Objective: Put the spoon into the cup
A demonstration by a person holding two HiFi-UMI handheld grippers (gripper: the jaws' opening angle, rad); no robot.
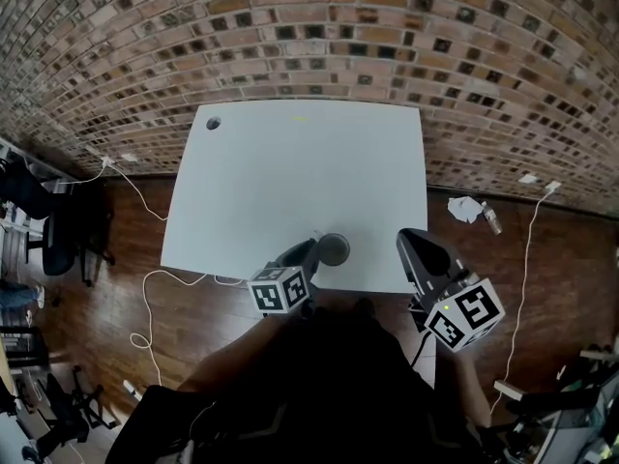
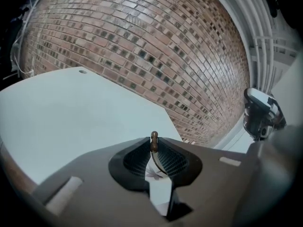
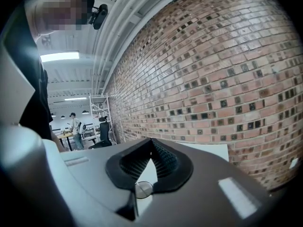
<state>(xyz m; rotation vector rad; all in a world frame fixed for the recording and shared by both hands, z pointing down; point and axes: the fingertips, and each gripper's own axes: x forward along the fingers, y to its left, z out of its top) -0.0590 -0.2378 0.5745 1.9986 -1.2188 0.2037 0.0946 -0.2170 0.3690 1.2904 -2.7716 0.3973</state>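
The left gripper [image 2: 154, 148] clamps the spoon [image 2: 154, 139] on its thin, presumably stiff handle (brown tip protruding past the jaws) just beside the cup [image 1: 334, 249]; being light and likely slippery, it warrants firm pinching, while the right gripper [image 3: 151, 144] sits closed, empty.

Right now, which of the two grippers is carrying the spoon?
The left gripper: its jaws are shut on the spoon, whose brown end pokes up between the tips. The right gripper has its jaws together with nothing between them.
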